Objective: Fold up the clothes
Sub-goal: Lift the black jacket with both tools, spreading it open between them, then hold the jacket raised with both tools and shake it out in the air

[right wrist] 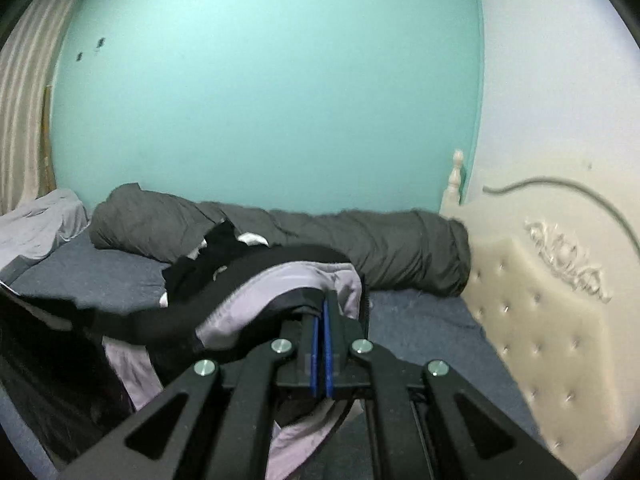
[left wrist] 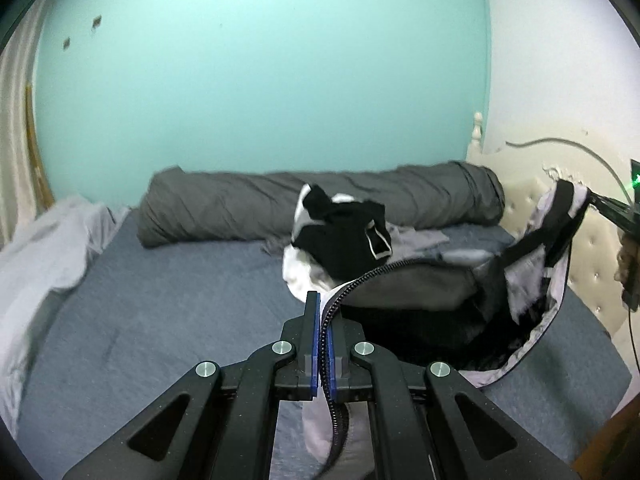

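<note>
Here both claws tilt slightly downward above the bed (left wrist: 160, 280), left claw (left wrist: 322, 312) clamped on the jacket (left wrist: 420, 280) zipper edge, right claw (right wrist: 322, 312) clamped on its far-right collar, garment slung between.

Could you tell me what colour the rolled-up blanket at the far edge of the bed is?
Dark grey blanket, clearest in the left wrist view.
</note>
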